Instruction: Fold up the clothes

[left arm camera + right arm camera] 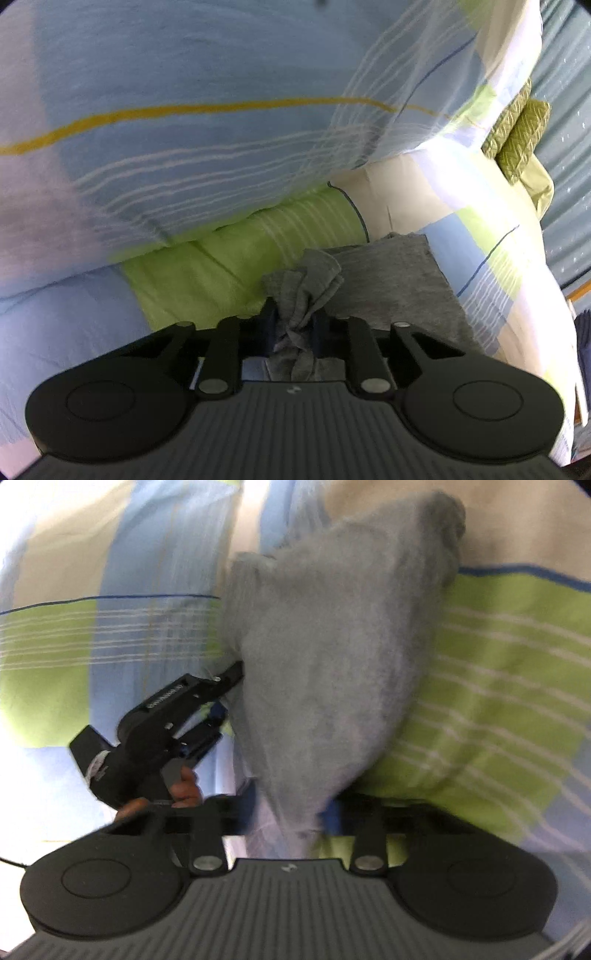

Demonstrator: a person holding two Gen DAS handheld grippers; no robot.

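A grey garment (388, 280) lies on a bed with a blue, green and cream striped cover (207, 266). My left gripper (295, 325) is shut on a bunched edge of the garment. In the right wrist view the grey garment (332, 657) hangs stretched and blurred above the cover (498, 686). My right gripper (291, 819) is shut on its lower corner. The left gripper (225, 716) shows there at the garment's left edge, held by a hand (181, 786).
A large blue pillow or folded duvet with a yellow stripe (184, 110) rises behind the garment. Green patterned cushions (517, 136) lie at the far right by a teal curtain (565, 184).
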